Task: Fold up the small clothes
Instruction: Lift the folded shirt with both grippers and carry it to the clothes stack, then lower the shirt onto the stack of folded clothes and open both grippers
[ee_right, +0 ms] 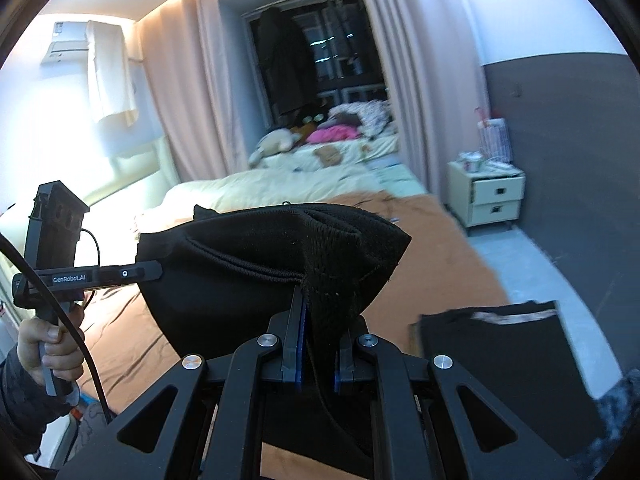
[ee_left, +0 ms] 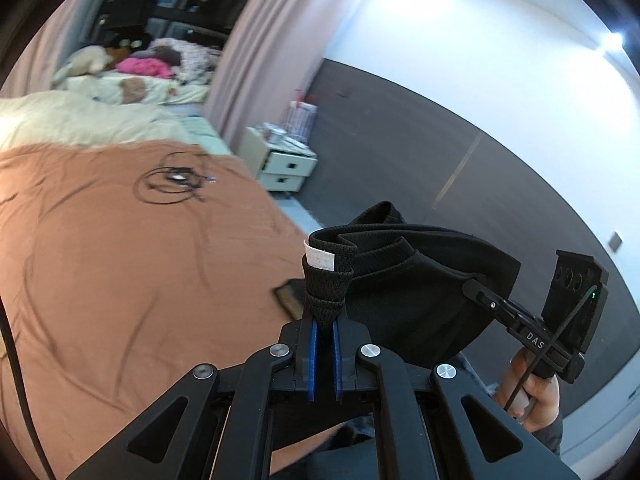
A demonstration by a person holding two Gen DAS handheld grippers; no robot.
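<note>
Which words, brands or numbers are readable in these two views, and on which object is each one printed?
"DAS": on the arm of the right hand-held gripper, seen from the left wrist view.
"GenRobot.AI": on the arm of the left hand-held gripper, seen from the right wrist view.
White tag on the black garment: print too small and blurred to read.

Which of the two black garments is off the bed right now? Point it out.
The black mesh garment with the white label, stretched in the air between the left tool and right tool. The other black garment lies flat on the brown bedsheet.
</note>
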